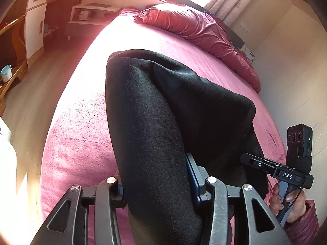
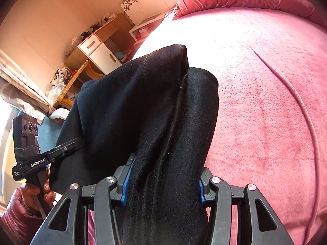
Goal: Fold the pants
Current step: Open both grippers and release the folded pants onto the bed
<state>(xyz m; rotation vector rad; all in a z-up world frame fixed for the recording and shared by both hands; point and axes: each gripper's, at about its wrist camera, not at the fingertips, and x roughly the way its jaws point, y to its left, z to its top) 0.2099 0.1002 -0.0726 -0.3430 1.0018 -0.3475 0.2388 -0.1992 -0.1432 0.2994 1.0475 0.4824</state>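
Note:
Black pants are lifted in a thick fold above the pink bedspread. My left gripper is shut on a wide bunch of the cloth, which fills the gap between its blue pads. In the right wrist view, my right gripper is likewise shut on a bunched part of the pants, and cloth hides the inner faces of its pads. Each gripper shows in the other's view: the right one held by a hand, and the left one beside the hanging cloth.
A rumpled red quilt lies along the far side of the bed. A white and wood cabinet and a nightstand stand beyond the bed's left edge. The wall runs close along the right side.

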